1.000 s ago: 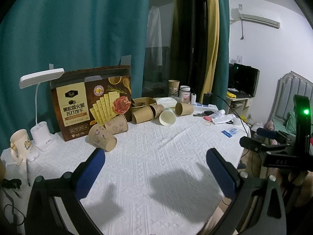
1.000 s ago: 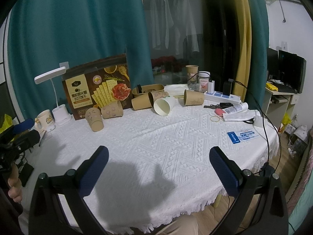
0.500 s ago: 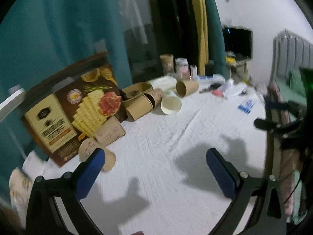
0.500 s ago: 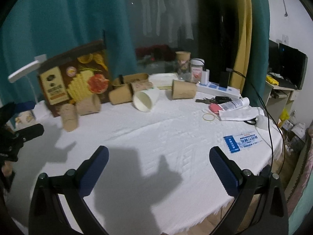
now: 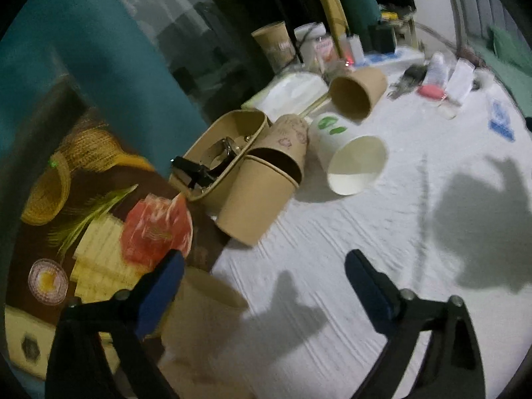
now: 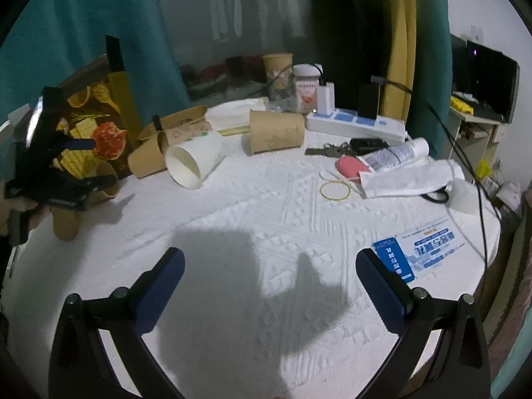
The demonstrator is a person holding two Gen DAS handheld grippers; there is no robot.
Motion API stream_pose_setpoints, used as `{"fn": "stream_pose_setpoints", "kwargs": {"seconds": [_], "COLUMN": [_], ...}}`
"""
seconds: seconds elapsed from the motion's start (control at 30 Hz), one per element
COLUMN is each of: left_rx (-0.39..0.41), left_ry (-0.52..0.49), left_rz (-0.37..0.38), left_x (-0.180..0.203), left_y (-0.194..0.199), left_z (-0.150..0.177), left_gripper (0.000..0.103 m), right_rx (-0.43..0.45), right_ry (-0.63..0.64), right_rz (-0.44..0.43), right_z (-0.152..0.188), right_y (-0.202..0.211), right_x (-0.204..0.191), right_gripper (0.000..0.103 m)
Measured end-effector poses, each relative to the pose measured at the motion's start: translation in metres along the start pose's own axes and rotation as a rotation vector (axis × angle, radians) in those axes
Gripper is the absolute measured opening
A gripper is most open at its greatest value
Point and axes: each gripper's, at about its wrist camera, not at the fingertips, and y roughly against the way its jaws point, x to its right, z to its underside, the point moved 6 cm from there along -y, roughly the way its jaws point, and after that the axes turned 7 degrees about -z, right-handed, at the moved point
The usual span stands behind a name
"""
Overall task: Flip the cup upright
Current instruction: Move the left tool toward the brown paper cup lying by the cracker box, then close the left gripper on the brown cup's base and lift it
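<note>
Several paper cups lie on their sides on the white tablecloth. In the left wrist view my open left gripper (image 5: 264, 281) hovers close to a blurred brown cup (image 5: 202, 319) lying by its left finger. Beyond it lie a brown cup pair (image 5: 257, 193), a white cup (image 5: 349, 158) and another brown cup (image 5: 357, 94). In the right wrist view my open, empty right gripper (image 6: 269, 282) is above bare cloth. The white cup (image 6: 194, 159) and a brown cup (image 6: 277, 131) lie further back, and the left gripper (image 6: 63, 183) shows at the far left over a brown cup (image 6: 66, 224).
A cracker box (image 5: 83, 232) stands at the back left beside a paper tray (image 5: 219, 153) holding a watch. A power strip (image 6: 355, 124), keys (image 6: 332, 149), rubber band (image 6: 335, 190), a tube (image 6: 395, 154) and a blue card (image 6: 419, 249) lie right.
My left gripper has swung forward and left, close to the cups by the cracker box. My right gripper has moved forward and turned slightly right. Both stay open.
</note>
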Motion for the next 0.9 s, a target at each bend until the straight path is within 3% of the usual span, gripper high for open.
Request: {"fn": "stream_pose_setpoints", "kwargs": {"seconds": [0.23, 0.47, 0.67, 0.9], "left_rx": [-0.026, -0.080, -0.086, -0.054], "left_ry": [-0.119, -0.145, -0.111, -0.061], "left_rz": [-0.036, -0.077, -0.042, 0.024], "left_x": [0.007, 0.000, -0.002, -0.003], "left_y": [-0.058, -0.098, -0.093, -0.041], "left_z": [-0.022, -0.026, -0.026, -0.020], "left_gripper": [0.092, 0.069, 0.063, 0.059], "right_rx": [-0.019, -0.041, -0.033, -0.001], "right_ry": [-0.038, -0.051, -0.052, -0.048], "right_rz": [0.003, 0.002, 0.002, -0.014], "right_z": [0.008, 0.020, 0.023, 0.023], "right_y": [-0.015, -0.017, -0.010, 0.015], "right_x": [0.011, 0.011, 0.007, -0.008], "right_gripper": [0.102, 0.102, 0.102, 0.102]}}
